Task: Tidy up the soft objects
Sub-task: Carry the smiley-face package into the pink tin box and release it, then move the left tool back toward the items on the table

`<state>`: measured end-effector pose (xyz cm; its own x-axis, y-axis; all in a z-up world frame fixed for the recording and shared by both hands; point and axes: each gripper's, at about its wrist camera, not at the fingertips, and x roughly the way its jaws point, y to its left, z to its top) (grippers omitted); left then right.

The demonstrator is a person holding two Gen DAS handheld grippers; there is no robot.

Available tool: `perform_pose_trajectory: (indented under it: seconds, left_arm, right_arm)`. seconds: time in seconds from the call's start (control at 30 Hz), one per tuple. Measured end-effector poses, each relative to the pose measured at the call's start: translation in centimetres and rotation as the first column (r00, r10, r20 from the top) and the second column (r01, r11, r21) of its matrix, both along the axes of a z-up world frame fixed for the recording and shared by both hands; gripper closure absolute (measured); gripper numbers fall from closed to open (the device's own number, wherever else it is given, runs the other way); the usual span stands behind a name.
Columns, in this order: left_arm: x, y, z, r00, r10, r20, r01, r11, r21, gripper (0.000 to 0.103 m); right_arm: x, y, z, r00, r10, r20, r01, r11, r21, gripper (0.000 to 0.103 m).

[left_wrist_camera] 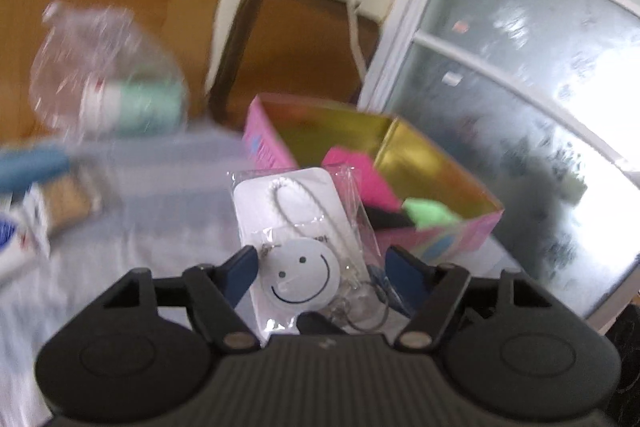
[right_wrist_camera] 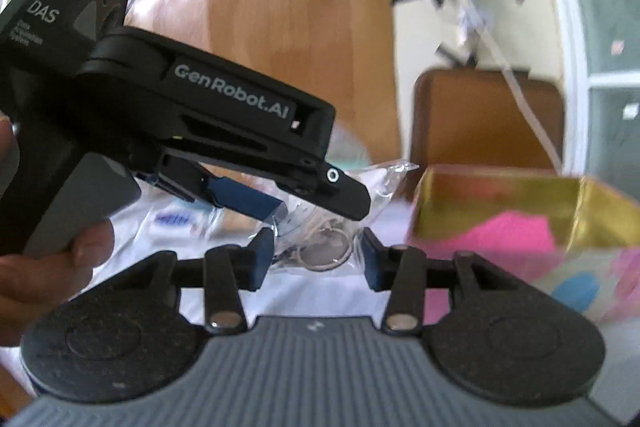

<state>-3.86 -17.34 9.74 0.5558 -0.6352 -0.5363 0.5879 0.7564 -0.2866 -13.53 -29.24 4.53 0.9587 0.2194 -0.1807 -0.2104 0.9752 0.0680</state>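
A clear packet (left_wrist_camera: pixel 296 227) holds a white card, a round smiley-face charm and key rings. It sits between the blue pads of my left gripper (left_wrist_camera: pixel 322 269), which is shut on it and holds it off the table in front of a pink box (left_wrist_camera: pixel 440 163) with a gold inside. A pink piece (left_wrist_camera: pixel 360 171) and a green one (left_wrist_camera: pixel 428 213) lie in the box. In the right wrist view the left gripper (right_wrist_camera: pixel 320 211) reaches in from the left. The packet's ring end (right_wrist_camera: pixel 324 251) hangs between the pads of my right gripper (right_wrist_camera: pixel 318 259), which stand apart with small gaps either side.
A white cloth (left_wrist_camera: pixel 140 247) covers the table. A clear bag (left_wrist_camera: pixel 120 95) with a green and white tube, a blue item (left_wrist_camera: pixel 32 167) and small packs lie at the left. A wooden chair back (left_wrist_camera: pixel 296 47) and a window (left_wrist_camera: pixel 520 87) stand behind the box (right_wrist_camera: pixel 500 195). A person's hand (right_wrist_camera: pixel 60 267) grips the left handle.
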Motion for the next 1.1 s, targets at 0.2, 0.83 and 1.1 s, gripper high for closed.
perform_pose_trajectory:
  seconds: [0.2,0.83,1.1]
  left_arm:
    - [2.5,-5.3,2.3,0.993,-0.086,0.077,0.086,0.996,-0.001,0.031]
    - [6.5,-10.5,-1.8,0.997,-0.035,0.068,0.028,0.995,0.096,0.023]
    - [3.5,-4.4,-0.6,0.995,0.037,0.091,-0.044,0.996,0.074,0.023]
  right_arm:
    - [3.5,-3.9,1.3,0.989,-0.138,0.053,0.137,0.99,0.021,0.054]
    - [6.5,-7.7,-2.1,0.948,-0.317,-0.02,0.317,0.94,0.122,0.038]
    - [3.6,-4.0,-2.0,0.955,-0.296,0.007,0.295,0.952,0.081,0.039]
